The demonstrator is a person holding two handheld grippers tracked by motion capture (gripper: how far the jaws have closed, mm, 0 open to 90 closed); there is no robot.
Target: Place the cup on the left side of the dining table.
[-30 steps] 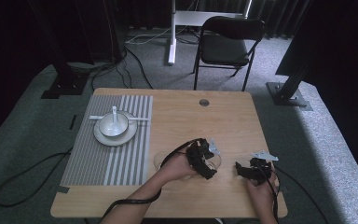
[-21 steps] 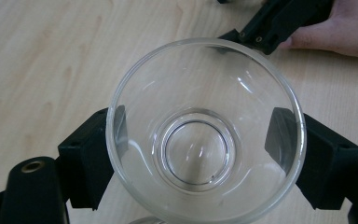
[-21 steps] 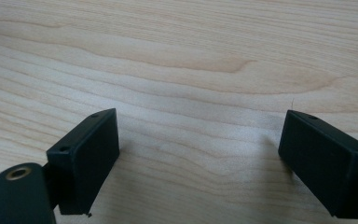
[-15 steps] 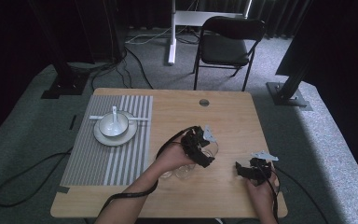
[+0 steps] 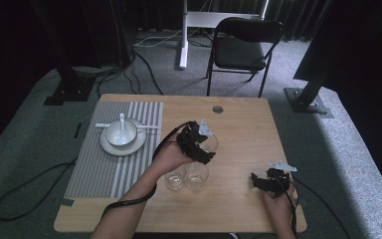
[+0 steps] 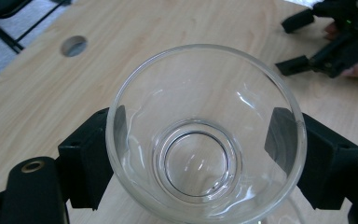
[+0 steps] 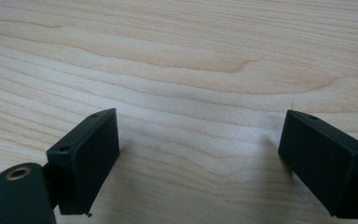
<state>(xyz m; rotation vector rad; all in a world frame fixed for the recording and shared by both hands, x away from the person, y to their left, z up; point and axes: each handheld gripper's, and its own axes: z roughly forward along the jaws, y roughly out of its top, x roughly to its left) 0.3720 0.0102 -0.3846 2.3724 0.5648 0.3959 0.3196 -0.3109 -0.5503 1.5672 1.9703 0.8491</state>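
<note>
In the high view, the left gripper (image 5: pixel 203 144) sits near the middle of the wooden table (image 5: pixel 243 124), its jaws clamped on a clear glass cup (image 5: pixel 210 143) held clear of the tabletop. Two more glasses (image 5: pixel 186 177) stand side by side on the wood at about six o'clock from that gripper, just beside the person's left hand (image 5: pixel 171 157). At nine o'clock from the gripper lies a striped placemat (image 5: pixel 97 169), and on it a plate (image 5: pixel 129 147) carrying a white bowl (image 5: pixel 117 135) with a spoon (image 5: pixel 123 122) in it. A round hole (image 5: pixel 218 109) shows in the table at twelve o'clock from the held cup. The right gripper (image 5: pixel 259 180) rests low at about four o'clock, near the table's right edge, with the right hand (image 5: pixel 277 199) behind it. A black chair (image 5: pixel 243 47) stands on the carpet beyond the far edge.

In the left gripper view, the cup (image 6: pixel 205 135) sits mouth toward the camera between the two black jaws, which press its sides at nine and three o'clock. The right gripper (image 6: pixel 303 44) lies on the wood at about one o'clock.

In the right gripper view, the jaws stand wide apart with nothing between them, above bare table wood (image 7: pixel 182 70).
</note>
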